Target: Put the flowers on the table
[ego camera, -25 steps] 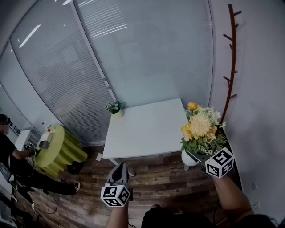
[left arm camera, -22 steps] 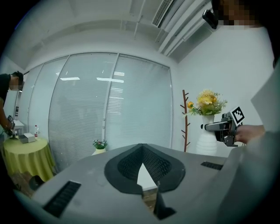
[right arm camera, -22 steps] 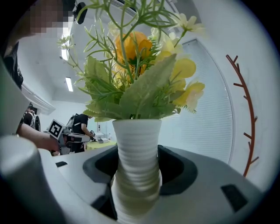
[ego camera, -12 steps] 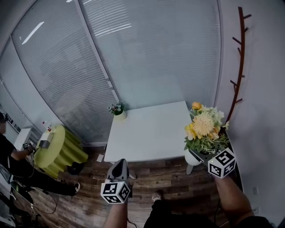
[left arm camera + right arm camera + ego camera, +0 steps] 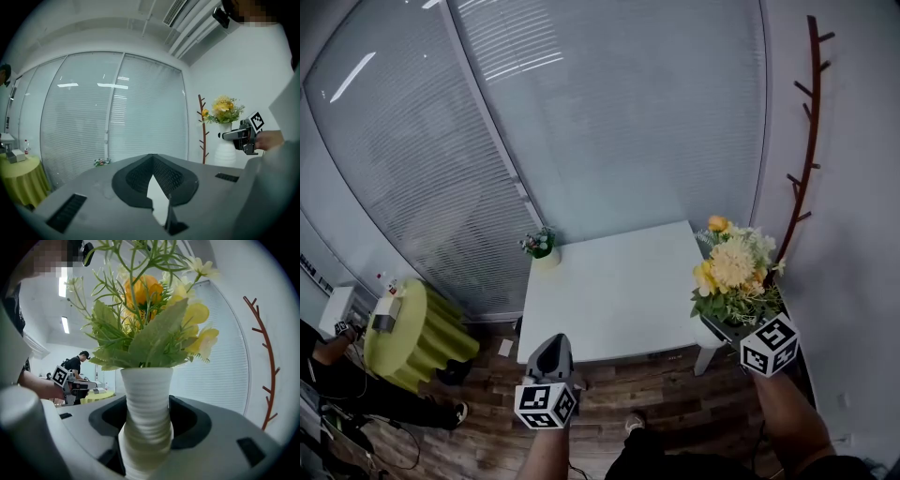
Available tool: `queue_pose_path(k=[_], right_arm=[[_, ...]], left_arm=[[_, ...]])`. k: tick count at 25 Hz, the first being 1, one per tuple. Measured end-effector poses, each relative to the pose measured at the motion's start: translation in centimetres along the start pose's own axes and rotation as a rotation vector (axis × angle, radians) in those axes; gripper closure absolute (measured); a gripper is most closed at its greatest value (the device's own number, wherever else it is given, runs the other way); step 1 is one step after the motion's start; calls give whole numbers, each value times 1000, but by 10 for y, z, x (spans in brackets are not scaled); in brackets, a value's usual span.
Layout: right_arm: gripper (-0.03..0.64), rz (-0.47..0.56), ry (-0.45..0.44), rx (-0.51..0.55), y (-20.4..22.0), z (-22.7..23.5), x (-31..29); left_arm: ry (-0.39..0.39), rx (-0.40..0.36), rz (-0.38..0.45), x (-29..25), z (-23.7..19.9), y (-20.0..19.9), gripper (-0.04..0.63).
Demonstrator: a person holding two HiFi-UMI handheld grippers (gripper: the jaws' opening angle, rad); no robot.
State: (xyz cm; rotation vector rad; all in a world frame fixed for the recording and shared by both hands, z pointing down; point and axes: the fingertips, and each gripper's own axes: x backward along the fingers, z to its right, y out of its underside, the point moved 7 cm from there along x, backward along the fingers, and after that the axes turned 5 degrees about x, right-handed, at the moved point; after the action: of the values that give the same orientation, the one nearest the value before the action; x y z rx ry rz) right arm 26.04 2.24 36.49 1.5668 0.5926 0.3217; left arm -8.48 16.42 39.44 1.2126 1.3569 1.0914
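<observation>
Head view puts us nearer the white worktop [image 5: 609, 281] than a second ago. Its near edge is now just ahead of our left hand-held gripper [image 5: 552, 342], whose jaws are together and empty. Our right hand-held gripper [image 5: 715, 328] still clamps the white vase [image 5: 146, 404] of flowers [image 5: 733, 270] upright, with the worktop's corner just to its left.

The tabletop [image 5: 619, 281] now lies closer in the head view. The left tongs [image 5: 551, 342] and the right tongs [image 5: 712, 325], with the flowers [image 5: 733, 267], have moved level toward it. The green table [image 5: 412, 328] has slid leftward, the person [image 5: 323, 366] beside it is mostly out of frame, and a shoe [image 5: 633, 424] has appeared below.
</observation>
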Motion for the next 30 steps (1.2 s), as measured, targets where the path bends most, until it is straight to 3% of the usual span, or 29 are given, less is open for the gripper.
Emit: queue_pose_path(k=[30], right_arm=[[337, -52, 110, -26, -15, 18, -228]], left_arm=[[151, 14, -50, -189, -182, -12, 600]])
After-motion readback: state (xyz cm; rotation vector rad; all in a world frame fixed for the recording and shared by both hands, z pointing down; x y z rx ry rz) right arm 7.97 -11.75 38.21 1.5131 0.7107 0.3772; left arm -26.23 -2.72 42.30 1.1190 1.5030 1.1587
